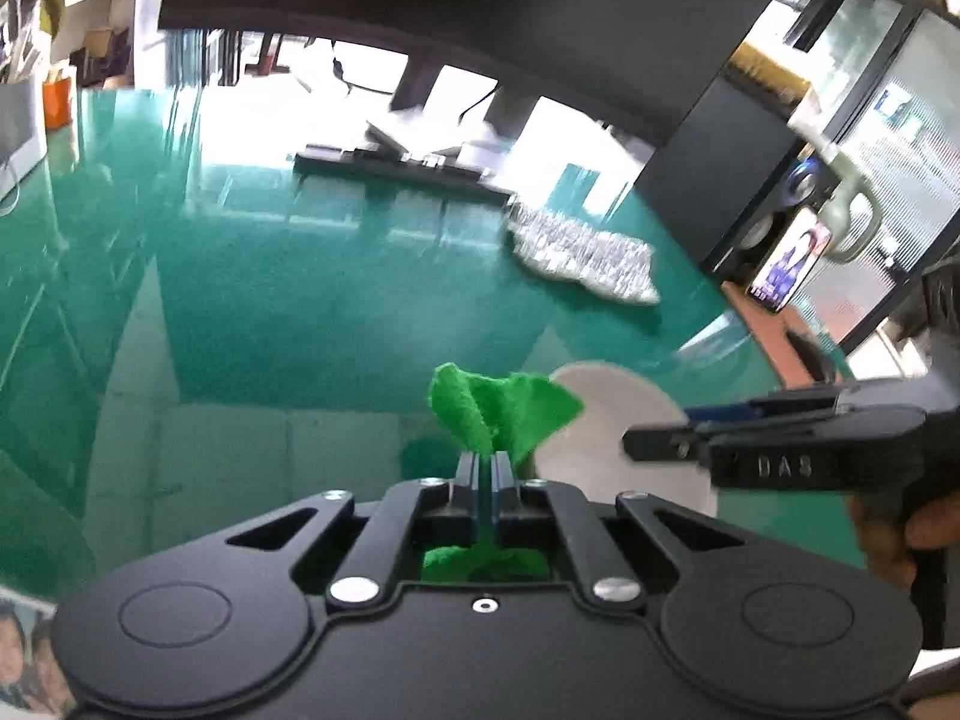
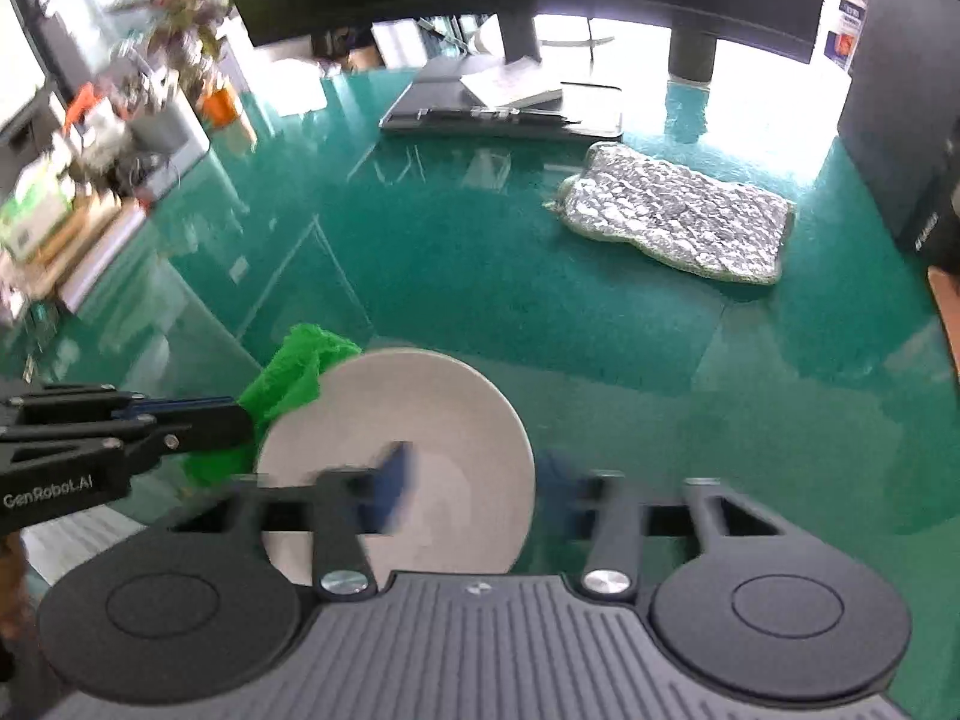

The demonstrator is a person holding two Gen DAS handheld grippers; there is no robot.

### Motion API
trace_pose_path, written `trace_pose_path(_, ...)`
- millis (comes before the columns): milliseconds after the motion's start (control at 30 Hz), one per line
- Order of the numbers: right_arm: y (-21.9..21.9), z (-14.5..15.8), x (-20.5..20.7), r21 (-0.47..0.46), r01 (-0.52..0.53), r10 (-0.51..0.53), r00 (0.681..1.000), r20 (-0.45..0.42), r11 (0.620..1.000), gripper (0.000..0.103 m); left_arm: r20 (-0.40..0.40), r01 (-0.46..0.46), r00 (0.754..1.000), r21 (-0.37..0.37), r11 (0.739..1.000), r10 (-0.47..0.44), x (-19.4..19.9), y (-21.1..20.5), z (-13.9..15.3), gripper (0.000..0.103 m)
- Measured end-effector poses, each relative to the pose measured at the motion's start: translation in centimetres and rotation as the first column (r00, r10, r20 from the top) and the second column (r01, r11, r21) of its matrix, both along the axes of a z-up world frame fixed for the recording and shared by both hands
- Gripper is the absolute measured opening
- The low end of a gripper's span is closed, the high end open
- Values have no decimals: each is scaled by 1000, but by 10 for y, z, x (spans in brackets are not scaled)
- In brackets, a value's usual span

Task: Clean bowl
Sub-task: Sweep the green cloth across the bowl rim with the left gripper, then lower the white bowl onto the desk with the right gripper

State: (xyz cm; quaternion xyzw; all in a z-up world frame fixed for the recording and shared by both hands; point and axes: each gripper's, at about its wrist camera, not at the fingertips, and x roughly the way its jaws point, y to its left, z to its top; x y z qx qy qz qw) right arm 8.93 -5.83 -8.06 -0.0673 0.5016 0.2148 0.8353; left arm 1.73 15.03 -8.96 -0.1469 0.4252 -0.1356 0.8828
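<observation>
Bowl: The white bowl [image 2: 396,450] stood low in the right wrist view, near the front edge of the green table [image 2: 540,312] and toward its middle. We could see no dirt or wet on it, though blur hid detail.

Left gripper: Our left gripper [image 1: 483,462] had its two fingers pressed together on a bright green cloth [image 1: 498,408], which fanned out past the tips. In the right wrist view the cloth [image 2: 288,372] lay at the bowl's left rim, touching or just beside it.

Right gripper: Our right gripper [image 2: 480,480] was spread wide. Its left finger [image 2: 384,480] sat over the bowl's inside, its right finger outside the rim, so the wall stood between them. We could not tell whether either pad touched it.

Doing it well: We judged the right gripper should steady the rim firmly but lightly while the cloth swept the inside in full circles.

Elsewhere: A silver foil pad [image 2: 678,216] lay well apart toward the far right corner.
</observation>
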Motion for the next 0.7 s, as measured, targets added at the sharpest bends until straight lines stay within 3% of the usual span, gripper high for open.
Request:
trace_pose_path(167, -4, -6, 1, 36, -29, 30, 999, -39, 999, 36, 21, 22, 1000, -23, 999, -22, -8, -7, 7, 6)
trace_pose_path(267, -7, -7, 1, 48, -24, 26, 999, -39, 999, 28, 9, 19, 1000, 2, 1000, -19, 5, -9, 1, 11)
trace_pose_path(333, -9, -7, 0, 57, -19, 21, 999, -40, 998, 26, 8, 14, 1000, 24, 1000, -15, 11, -10, 3, 11)
trace_pose_path(467, -13, -7, 0, 75, -9, 12, 999, -42, 997, 34, 7, -8, 1000, 78, 997, 8, 13, -10, 10, 11)
trace_pose_path(700, -19, -7, 0, 99, 11, -6, 999, -51, 995, 34, -22, -73, 997, 182, 981, 78, 16, -9, 12, 11)
